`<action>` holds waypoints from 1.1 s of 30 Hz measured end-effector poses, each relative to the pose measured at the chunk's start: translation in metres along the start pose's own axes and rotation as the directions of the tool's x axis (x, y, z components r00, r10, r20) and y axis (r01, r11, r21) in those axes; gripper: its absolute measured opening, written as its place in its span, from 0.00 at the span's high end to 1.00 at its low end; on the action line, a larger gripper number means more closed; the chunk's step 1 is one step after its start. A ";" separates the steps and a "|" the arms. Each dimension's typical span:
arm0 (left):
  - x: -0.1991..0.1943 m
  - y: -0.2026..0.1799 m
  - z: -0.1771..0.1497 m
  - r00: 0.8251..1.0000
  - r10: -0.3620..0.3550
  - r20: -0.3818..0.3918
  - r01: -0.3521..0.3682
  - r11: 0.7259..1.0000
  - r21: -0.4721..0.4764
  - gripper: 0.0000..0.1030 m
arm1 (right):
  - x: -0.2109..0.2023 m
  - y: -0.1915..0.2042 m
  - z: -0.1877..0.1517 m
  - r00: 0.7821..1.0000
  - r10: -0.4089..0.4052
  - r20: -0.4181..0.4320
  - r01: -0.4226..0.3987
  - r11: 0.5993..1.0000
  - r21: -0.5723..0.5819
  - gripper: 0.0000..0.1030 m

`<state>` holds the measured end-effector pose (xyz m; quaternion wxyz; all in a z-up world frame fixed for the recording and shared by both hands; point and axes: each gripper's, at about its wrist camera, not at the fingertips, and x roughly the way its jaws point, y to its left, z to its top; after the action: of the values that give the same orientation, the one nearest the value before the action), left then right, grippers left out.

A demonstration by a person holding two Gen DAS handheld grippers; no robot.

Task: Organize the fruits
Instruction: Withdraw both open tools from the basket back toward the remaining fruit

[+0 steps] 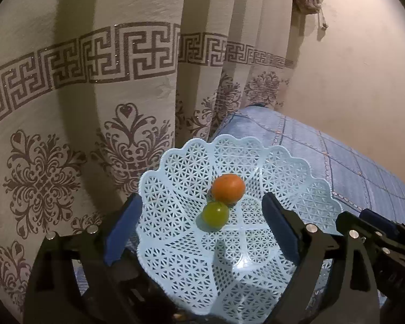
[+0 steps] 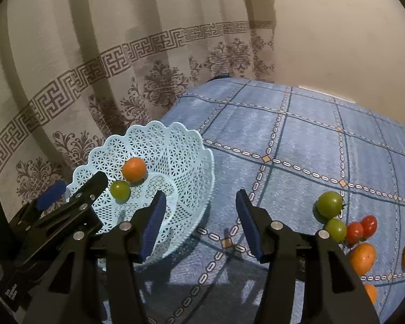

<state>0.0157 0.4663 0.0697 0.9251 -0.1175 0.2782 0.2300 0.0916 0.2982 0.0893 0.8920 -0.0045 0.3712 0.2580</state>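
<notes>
Basket: the pale blue lattice basket [image 2: 181, 167] sits on the table at the 9 o'clock side of the right wrist view, hard by the curtain; in the left wrist view it fills the lower middle.
Fruit inside: an orange fruit [image 1: 228, 187] and a green fruit [image 1: 215, 215] lie touching on the basket floor, the green one at 7 o'clock of the orange.
Loose fruit: out at 3 to 4 o'clock in the right wrist view, well apart from the basket, waits a cluster on the cloth: a large green tomato [image 2: 330, 204], a smaller green one [image 2: 336, 229] just below it, two red tomatoes [image 2: 361, 228] side by side, and orange fruits [image 2: 363, 257] nearer the edge.
Left claw [image 1: 202, 232]: wide open, holding nothing, its blue pads either side of the basket's middle, above the two fruits.
Right claw [image 2: 199, 224]: wide open too, empty, its left pad over the basket's rim and its right pad over bare cloth.
Table: covered with a blue checked cloth [image 2: 297, 140].
Backdrop: a cream curtain [image 1: 94, 94] with a dark key-pattern band at 12 o'clock, plain wall to its right.
</notes>
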 end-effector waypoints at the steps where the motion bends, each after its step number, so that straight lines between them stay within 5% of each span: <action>1: -0.001 -0.001 0.000 1.000 0.000 0.003 0.000 1.000 0.005 0.11 | -0.001 -0.001 -0.001 1.000 -0.003 0.001 0.003 1.000 0.003 0.47; 33: -0.018 -0.036 -0.004 0.998 -0.060 0.037 0.054 0.987 0.151 0.03 | -0.040 -0.056 -0.037 0.994 -0.105 0.020 0.103 0.989 0.109 0.33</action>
<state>0.0184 0.4270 0.0797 0.9431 -0.0505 0.2721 0.1842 0.0693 0.2241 0.0791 0.9079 0.0274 0.3723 0.1908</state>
